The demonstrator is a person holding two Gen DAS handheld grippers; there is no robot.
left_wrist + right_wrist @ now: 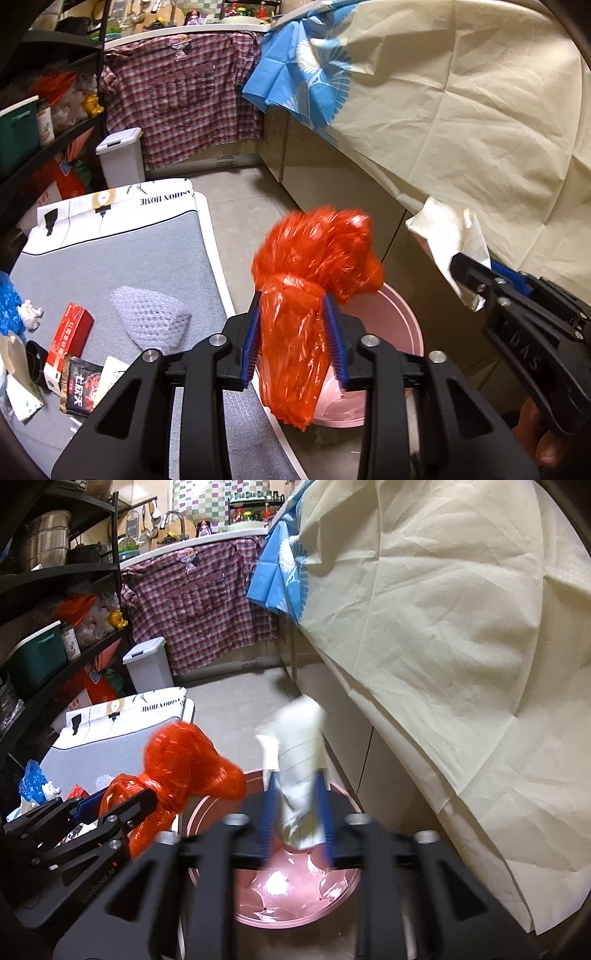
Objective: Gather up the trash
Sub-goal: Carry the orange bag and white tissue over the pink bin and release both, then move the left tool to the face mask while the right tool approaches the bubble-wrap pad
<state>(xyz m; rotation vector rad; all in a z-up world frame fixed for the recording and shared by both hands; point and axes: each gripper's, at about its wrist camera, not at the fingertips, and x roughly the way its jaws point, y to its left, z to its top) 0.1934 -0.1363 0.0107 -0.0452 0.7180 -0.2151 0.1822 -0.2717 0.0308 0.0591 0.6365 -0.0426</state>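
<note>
A crumpled orange plastic bag (295,332) hangs between the blue pads of my left gripper (291,295), above a pink basin (391,325) on the floor. Its top is blurred, the pads stand slightly off its sides, and the jaws are open. In the right wrist view, a white crumpled paper (299,746) sits blurred between the parted pads of my right gripper (294,775), directly over the pink basin (332,886). Narrow gaps show on both sides of the paper. The orange bag (184,760) and the left gripper (147,797) appear at the left. The right gripper (461,266) enters the left wrist view from the right.
On a grey mat (110,266) to the left lie a red box (72,328), bubble wrap (151,321), a dark snack packet (79,387) and a blue bag (7,299). A white lidded bin (122,155) stands behind. A cream cloth (461,110) drapes the cabinets at right.
</note>
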